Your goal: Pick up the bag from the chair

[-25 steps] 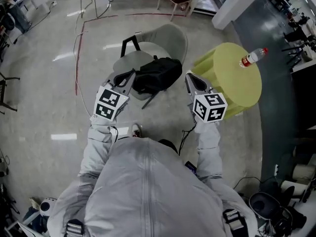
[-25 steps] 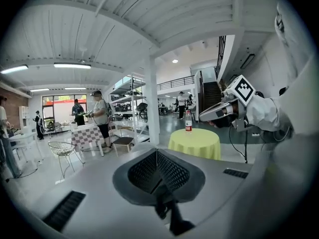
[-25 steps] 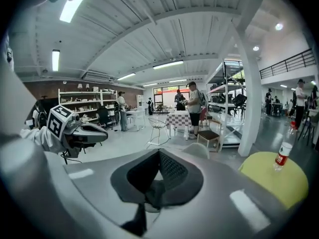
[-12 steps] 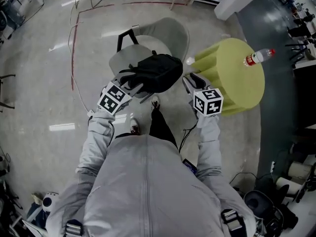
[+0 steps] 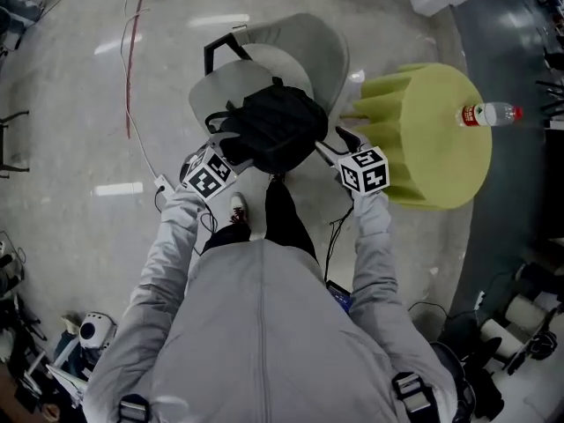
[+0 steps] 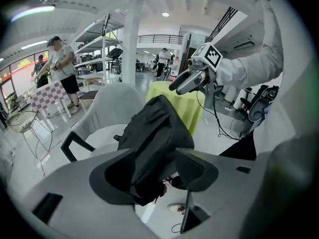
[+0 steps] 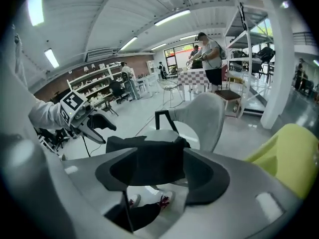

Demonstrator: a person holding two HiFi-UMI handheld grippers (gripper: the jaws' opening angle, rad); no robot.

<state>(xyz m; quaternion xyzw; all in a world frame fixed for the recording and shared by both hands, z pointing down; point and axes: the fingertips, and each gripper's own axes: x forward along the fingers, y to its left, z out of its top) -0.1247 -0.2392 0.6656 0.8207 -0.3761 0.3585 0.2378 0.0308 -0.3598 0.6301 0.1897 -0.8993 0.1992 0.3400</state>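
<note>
The black bag (image 5: 280, 123) is over the front of the grey chair (image 5: 304, 47) seat, and the left gripper (image 6: 154, 156) pinches a thick fold at its 8 o'clock edge. The right gripper (image 7: 159, 158) is at the bag's 4 o'clock, jaws spread with the bag across the gap, possibly not yet pressing it. A yellow-green stool (image 5: 441, 157) stands at the chair's 3 o'clock.
</note>
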